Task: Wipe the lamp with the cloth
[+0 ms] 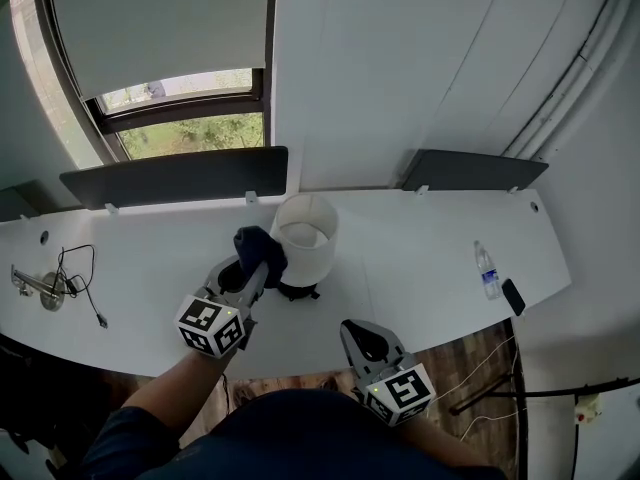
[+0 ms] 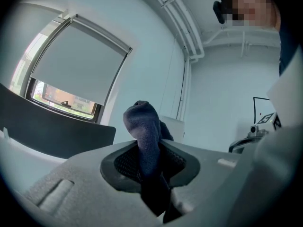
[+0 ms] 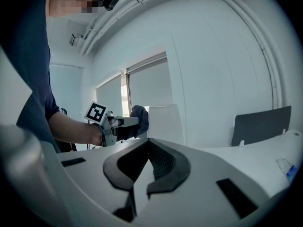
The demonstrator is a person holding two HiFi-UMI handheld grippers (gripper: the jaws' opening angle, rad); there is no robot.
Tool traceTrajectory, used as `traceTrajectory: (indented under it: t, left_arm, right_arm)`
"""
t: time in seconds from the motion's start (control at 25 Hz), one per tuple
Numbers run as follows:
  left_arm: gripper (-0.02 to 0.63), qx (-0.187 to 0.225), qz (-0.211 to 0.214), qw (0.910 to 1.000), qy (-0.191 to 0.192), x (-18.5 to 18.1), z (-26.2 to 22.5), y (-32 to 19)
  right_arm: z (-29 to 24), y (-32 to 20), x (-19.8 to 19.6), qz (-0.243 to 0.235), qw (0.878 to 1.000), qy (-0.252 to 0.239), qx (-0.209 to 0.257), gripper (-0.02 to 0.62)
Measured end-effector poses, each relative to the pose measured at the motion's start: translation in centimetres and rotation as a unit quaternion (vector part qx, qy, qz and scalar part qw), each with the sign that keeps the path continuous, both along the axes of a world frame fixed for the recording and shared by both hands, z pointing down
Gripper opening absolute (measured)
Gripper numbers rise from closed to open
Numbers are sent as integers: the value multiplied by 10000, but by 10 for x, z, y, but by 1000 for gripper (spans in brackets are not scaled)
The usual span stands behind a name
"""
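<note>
A lamp with a white drum shade point(image 1: 305, 238) on a dark base point(image 1: 298, 291) stands mid-desk. My left gripper point(image 1: 255, 268) is shut on a dark blue cloth point(image 1: 260, 248), whose bunched end rests against the shade's left side. In the left gripper view the cloth point(image 2: 144, 131) rises from between the jaws, with the shade point(image 2: 176, 126) right behind it. My right gripper point(image 1: 362, 340) hangs at the desk's front edge, shut and holding nothing. The right gripper view shows the shade point(image 3: 163, 124) and the cloth point(image 3: 140, 117) beyond its jaws point(image 3: 147, 167).
The white curved desk point(image 1: 420, 268) carries a water bottle point(image 1: 487, 271) and a black phone point(image 1: 513, 296) at the right. A cable with a metal fitting point(image 1: 50, 288) lies at the left. Dark panels point(image 1: 175, 176) stand along the back edge, under a window.
</note>
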State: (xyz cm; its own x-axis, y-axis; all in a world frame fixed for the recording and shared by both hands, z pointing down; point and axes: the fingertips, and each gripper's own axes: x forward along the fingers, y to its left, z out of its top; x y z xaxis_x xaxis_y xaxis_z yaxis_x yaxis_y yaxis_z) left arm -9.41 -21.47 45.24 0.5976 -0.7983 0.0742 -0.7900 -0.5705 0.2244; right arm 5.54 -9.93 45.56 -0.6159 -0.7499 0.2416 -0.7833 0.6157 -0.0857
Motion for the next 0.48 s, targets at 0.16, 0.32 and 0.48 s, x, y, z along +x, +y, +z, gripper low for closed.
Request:
traceTrajectory:
  t: [0.16, 0.32, 0.48]
  left_arm:
    - [100, -206, -32, 9998, -48, 0, 21, -1]
    - [100, -320, -51, 9994, -140, 1, 39, -2]
    - [100, -453, -103, 9986, -252, -1, 55, -1]
  right_arm:
    - [4, 2, 2, 4, 10000, 33, -61, 11]
    - [5, 1, 3, 5, 10000, 52, -52, 11]
    - [9, 1, 8, 50, 9999, 31, -132, 11]
